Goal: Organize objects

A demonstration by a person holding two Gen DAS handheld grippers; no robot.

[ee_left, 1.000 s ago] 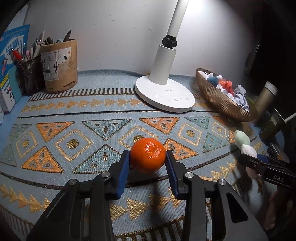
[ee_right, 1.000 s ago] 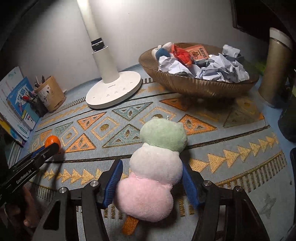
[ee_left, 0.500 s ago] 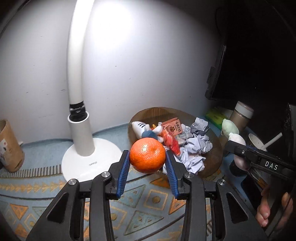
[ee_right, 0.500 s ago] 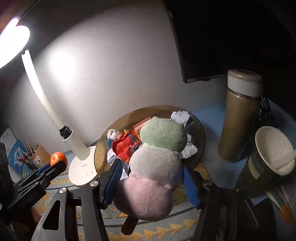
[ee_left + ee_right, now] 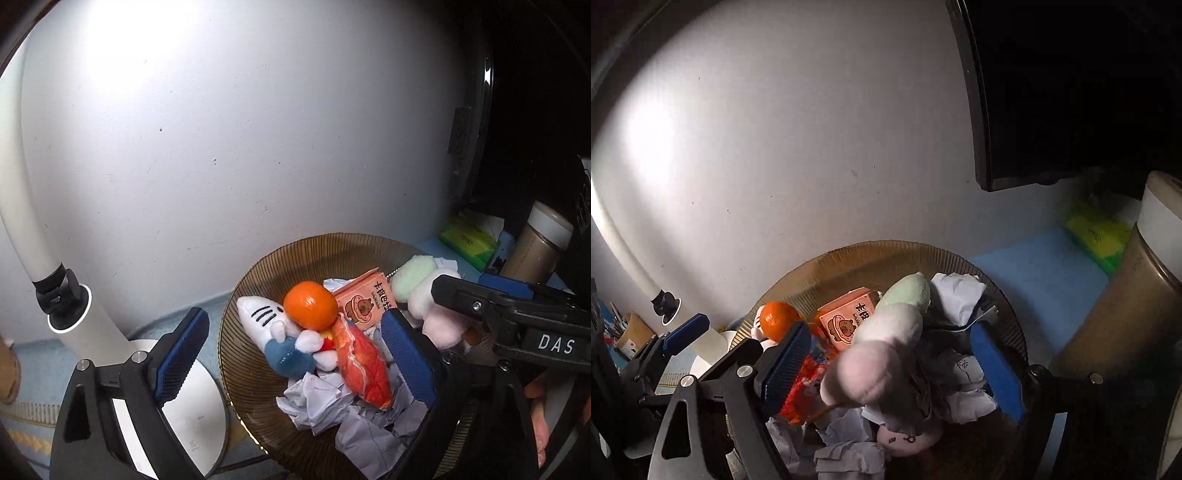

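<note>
An orange tangerine point(image 5: 311, 305) lies in the brown ribbed bowl point(image 5: 258, 391), on a white shark plush point(image 5: 260, 314) and next to a pink snack box point(image 5: 365, 301). My left gripper point(image 5: 291, 354) is open above the bowl, its jaws wide apart and empty. My right gripper point(image 5: 890, 365) is open too; the green, white and pink dumpling plush point(image 5: 886, 339) sits loose between its jaws on the crumpled paper point(image 5: 960, 295) in the bowl point(image 5: 886, 254). The tangerine point(image 5: 777, 319) also shows in the right wrist view.
A white desk lamp point(image 5: 66, 306) stands left of the bowl. A tan thermos point(image 5: 1126, 306) and a green tissue pack point(image 5: 469, 243) are to the right. A red snack bag point(image 5: 364, 363) lies in the bowl. A dark monitor point(image 5: 1071, 92) hangs above on the right.
Both grippers moved over the bowl and opened. The tangerine left the left jaws and rests in the bowl. The plush came free of the right jaws and tilted onto the paper.
</note>
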